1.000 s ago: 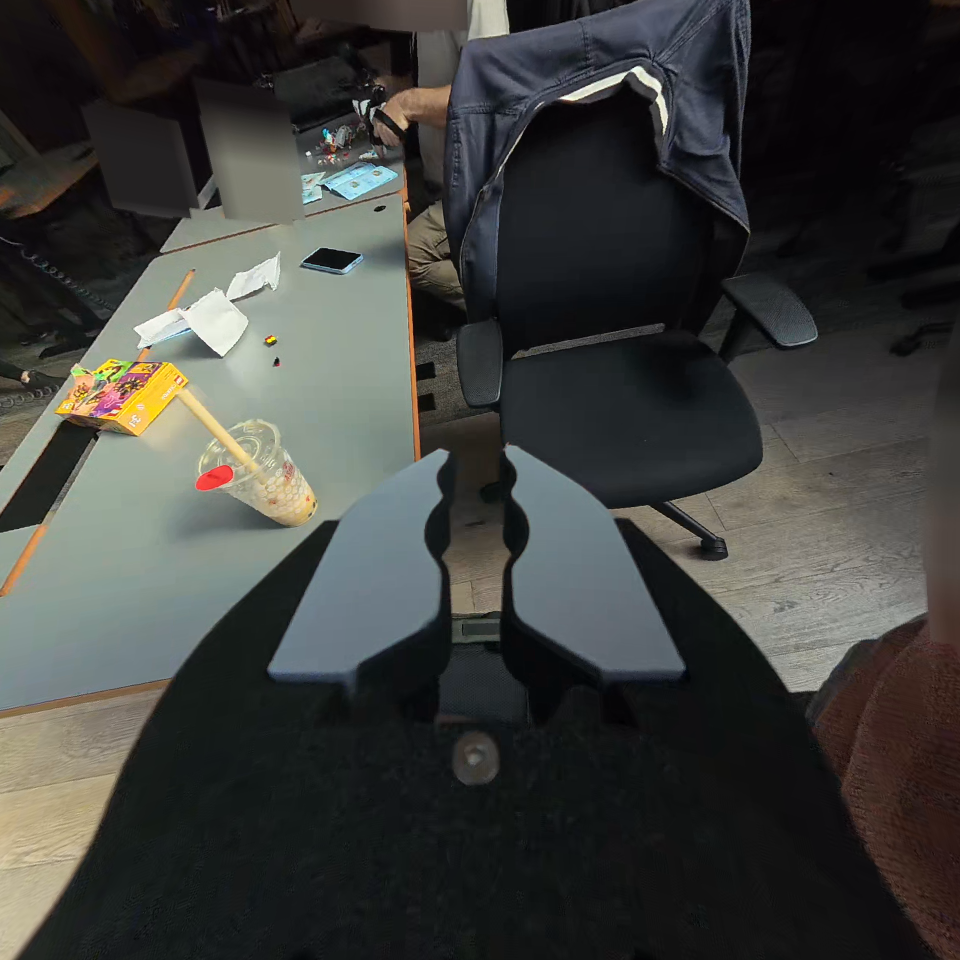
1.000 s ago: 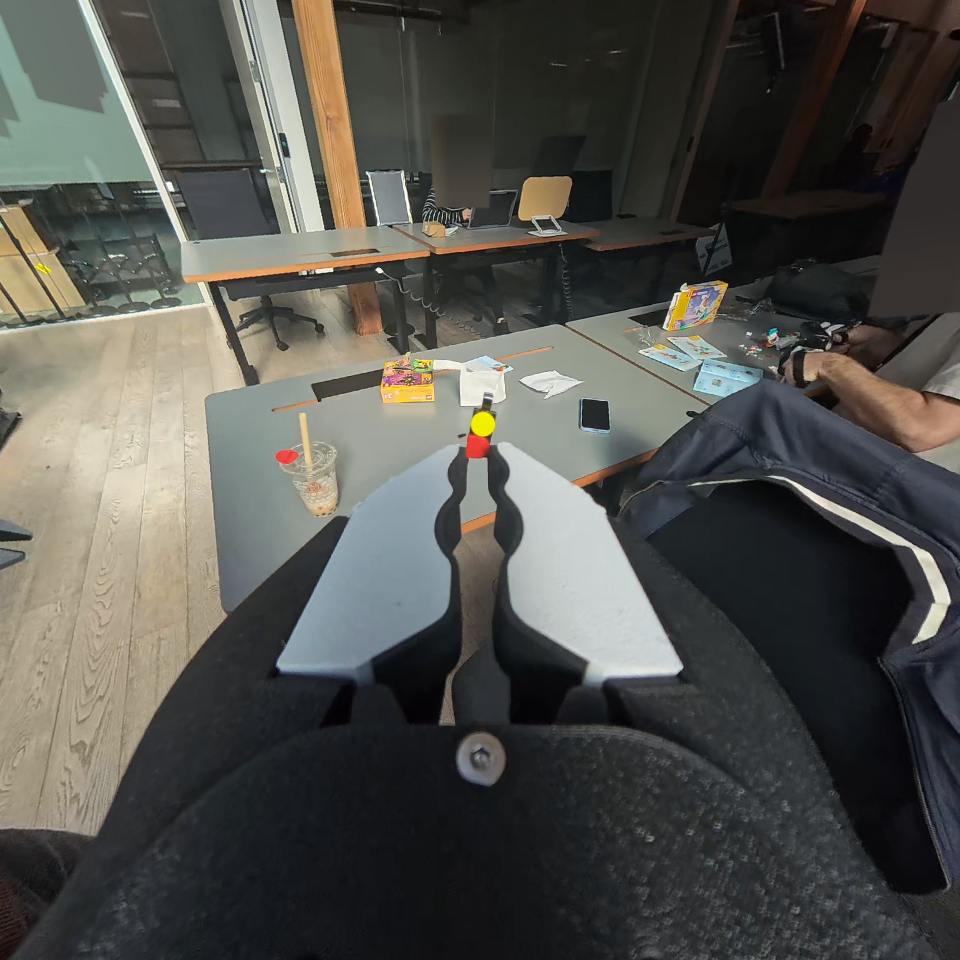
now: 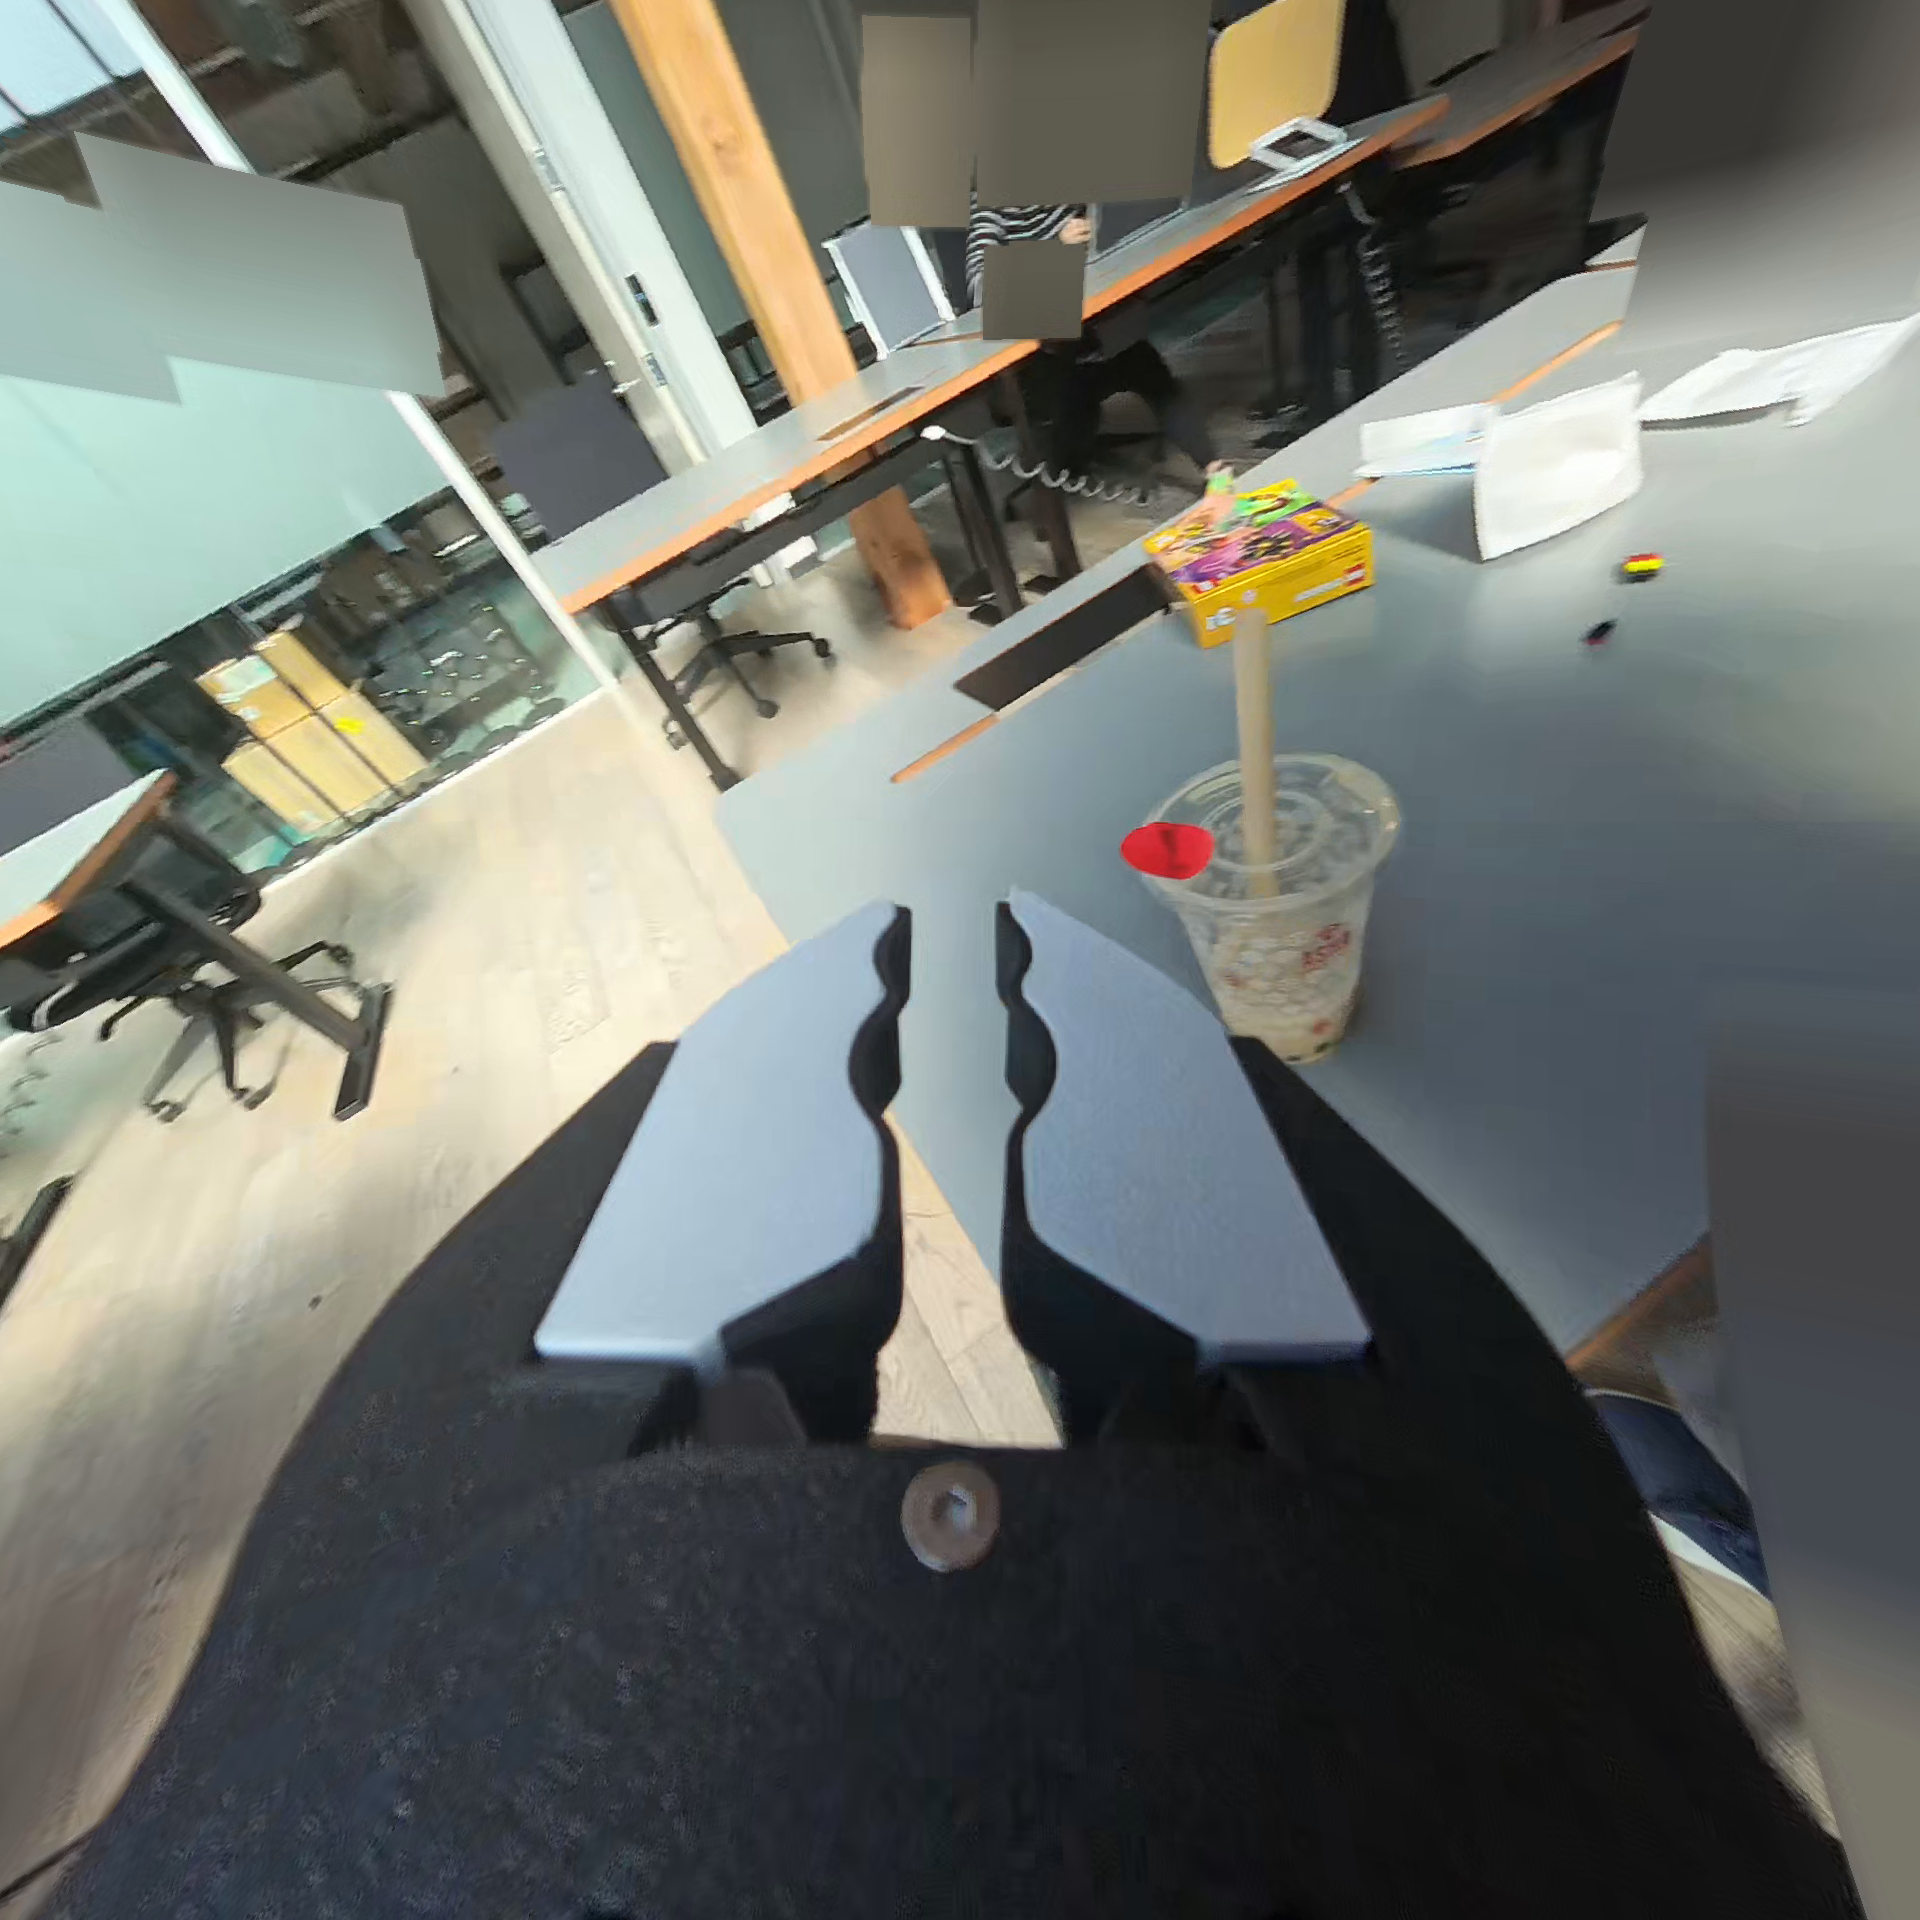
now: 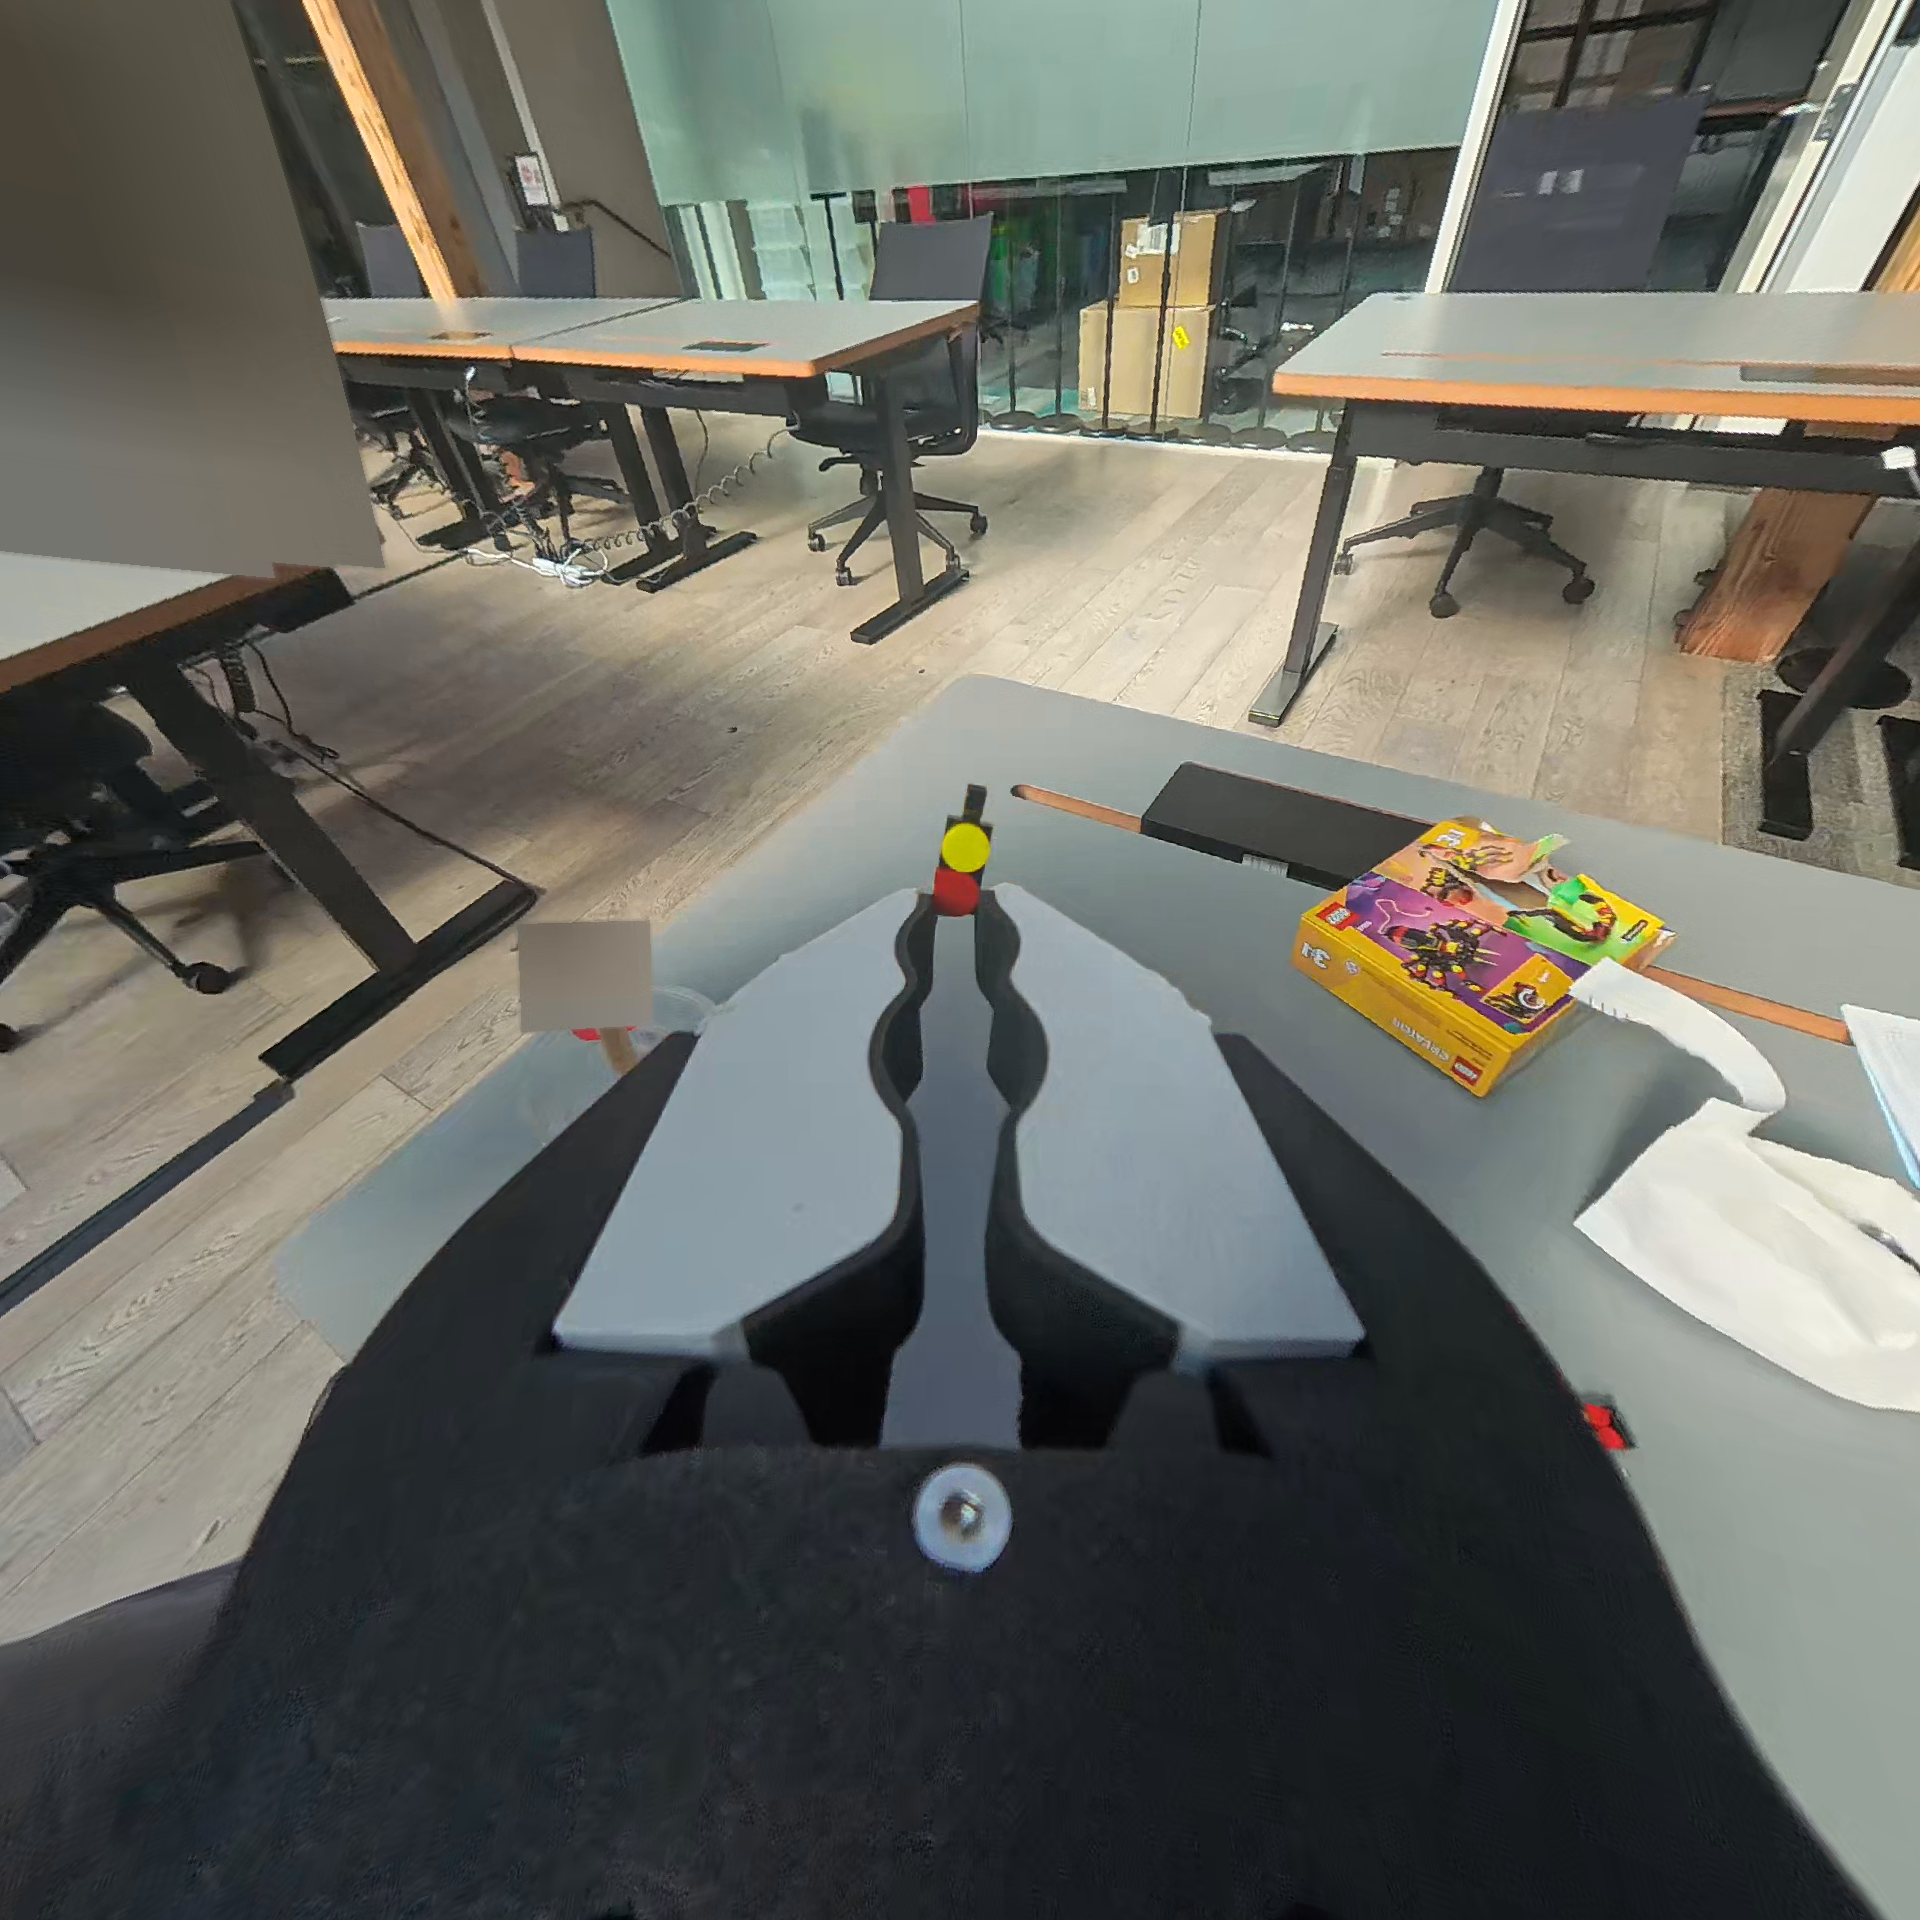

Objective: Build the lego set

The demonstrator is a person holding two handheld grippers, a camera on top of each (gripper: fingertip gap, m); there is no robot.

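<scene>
My right gripper (image 4: 954, 902) is shut on a small lego piece (image 4: 962, 850), red at the base with a yellow round stud and a black top, held above the grey table (image 4: 1143, 894). The yellow lego box (image 4: 1475, 977) lies to its right; it also shows in the left wrist view (image 3: 1262, 556). My left gripper (image 3: 952, 914) is slightly open and empty, over the table's near left corner. Two small loose lego pieces (image 3: 1640, 567) lie far right on the table. A red piece (image 4: 1605, 1425) shows by my right gripper's body.
A plastic drink cup (image 3: 1283, 904) with a straw and a red tab stands just right of my left gripper. White paper bags (image 4: 1756, 1247) and leaflets lie right of the box. A cable slot (image 4: 1278, 826) is cut in the table. Office desks and chairs stand beyond.
Both grippers have swung left and come closer over the table. The left view turned from the black chair to the cup and box. The right gripper still holds the lego piece.
</scene>
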